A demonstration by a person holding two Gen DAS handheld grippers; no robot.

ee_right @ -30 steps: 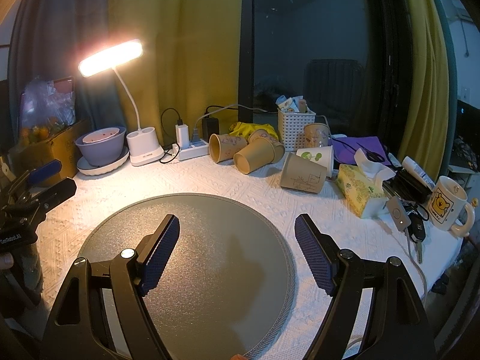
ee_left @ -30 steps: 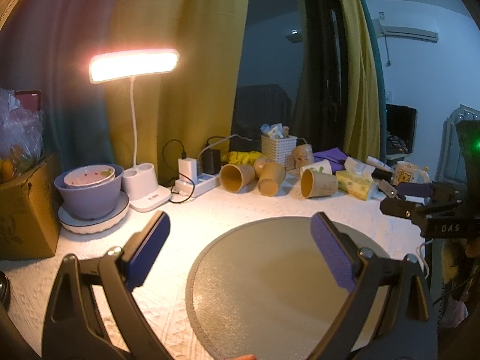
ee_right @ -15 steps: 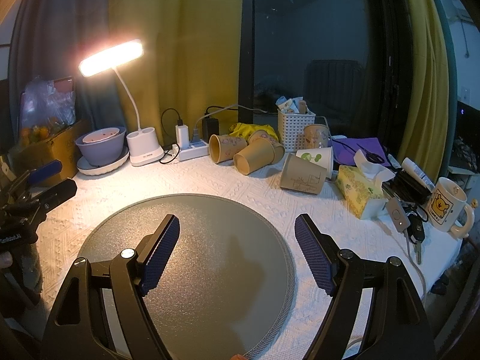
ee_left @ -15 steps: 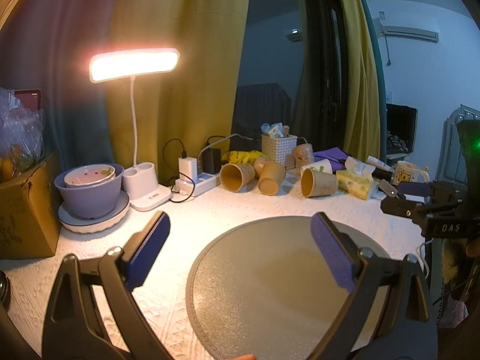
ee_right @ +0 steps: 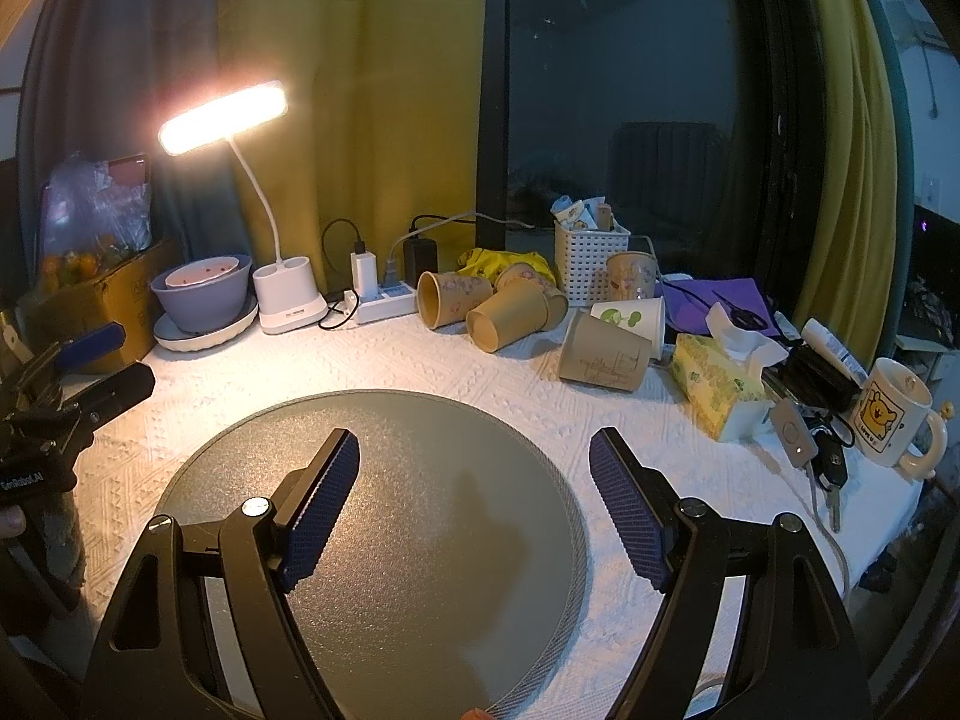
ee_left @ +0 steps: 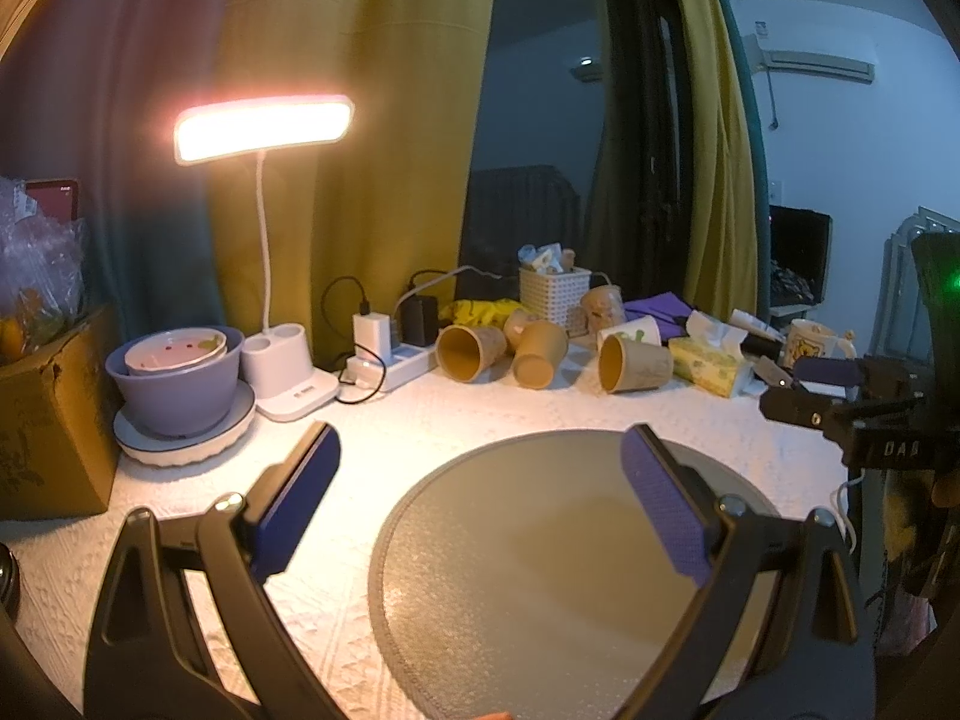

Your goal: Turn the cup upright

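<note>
Several brown paper cups lie on their sides at the back of the table: one nearest the round grey mat, two more to its left. In the left wrist view the same cups lie beyond the mat. My left gripper is open and empty above the mat's left edge. My right gripper is open and empty above the mat. Each gripper shows at the edge of the other's view.
A lit desk lamp, a purple bowl on a plate, a power strip, a white basket, a tissue pack, keys and a bear mug ring the mat. A cardboard box stands left.
</note>
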